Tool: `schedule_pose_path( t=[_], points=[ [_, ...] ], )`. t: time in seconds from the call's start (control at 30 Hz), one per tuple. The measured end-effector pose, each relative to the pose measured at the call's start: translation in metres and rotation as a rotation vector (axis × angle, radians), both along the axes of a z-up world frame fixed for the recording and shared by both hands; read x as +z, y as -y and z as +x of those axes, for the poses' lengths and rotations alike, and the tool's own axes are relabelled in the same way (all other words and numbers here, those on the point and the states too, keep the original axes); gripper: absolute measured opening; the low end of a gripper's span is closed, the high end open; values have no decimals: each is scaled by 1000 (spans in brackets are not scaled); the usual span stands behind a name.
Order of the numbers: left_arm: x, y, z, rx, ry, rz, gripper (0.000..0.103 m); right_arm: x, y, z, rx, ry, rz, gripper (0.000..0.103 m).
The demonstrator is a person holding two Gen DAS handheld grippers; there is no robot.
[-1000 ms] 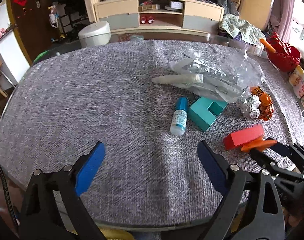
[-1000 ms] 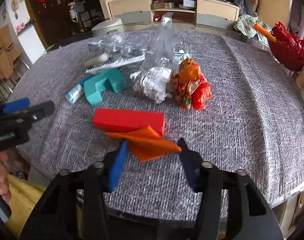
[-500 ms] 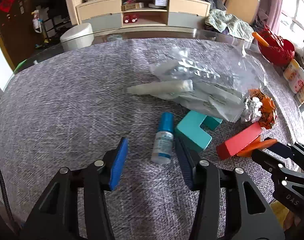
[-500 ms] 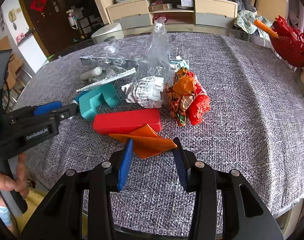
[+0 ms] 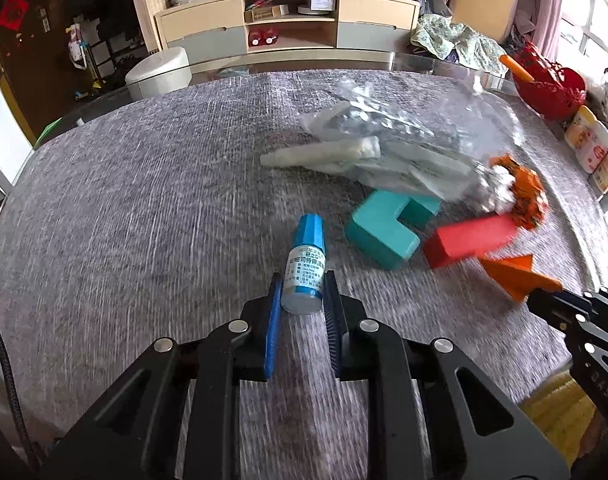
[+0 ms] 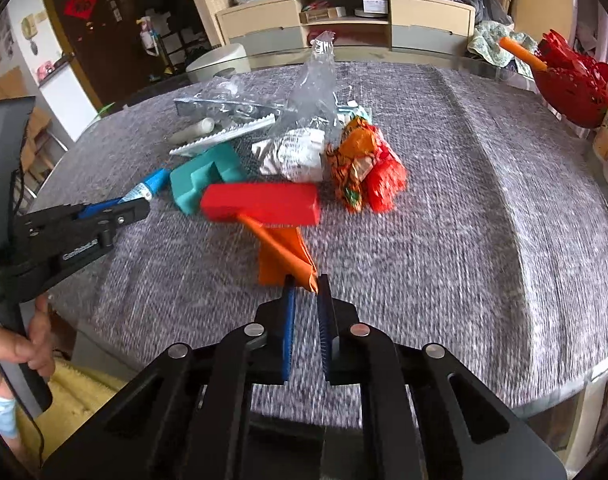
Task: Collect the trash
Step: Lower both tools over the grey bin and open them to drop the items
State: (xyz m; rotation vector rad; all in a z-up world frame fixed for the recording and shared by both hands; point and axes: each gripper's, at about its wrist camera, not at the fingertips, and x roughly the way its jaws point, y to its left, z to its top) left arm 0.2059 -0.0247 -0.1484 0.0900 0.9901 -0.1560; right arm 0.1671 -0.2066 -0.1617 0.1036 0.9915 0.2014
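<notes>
Two claws work at the near edge of the grey-clothed worktop [image 5: 144, 208]. The left claw [image 5: 302, 300] has just been closing, and its blue pads now press both sides of the base of a small blue-capped bottle [image 5: 305, 268] lying on the cloth, cap pointing away. The right claw [image 6: 305, 292] has likewise been closing and is nearly shut, pinching the near corner of an orange wrapper [image 6: 282, 254] that rests on the cloth. Both point steeply downward. A hand [image 6: 36, 344] grips the left tool's handle. Just beyond lie a red block [image 6: 262, 204] and a teal block [image 5: 387, 228], then crumpled snack wrappers [image 6: 363, 168] and clear plastic bags [image 5: 403, 148].
</notes>
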Motion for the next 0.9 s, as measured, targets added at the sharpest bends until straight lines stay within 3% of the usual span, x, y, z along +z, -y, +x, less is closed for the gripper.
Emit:
schedule_pose_path(
  t=[0.5,0.67,0.9],
  points=[
    [40,7,-113,-45,49,-41,18,27,-2,-79,16,33,-2,7],
    [33,5,-148,-54,25,-67,18,18,-3,-112,22,-3,14,7],
    [3,2,-189,-66,-43,-65,18,-18,-6,-141,34,-97,12,7]
  ],
)
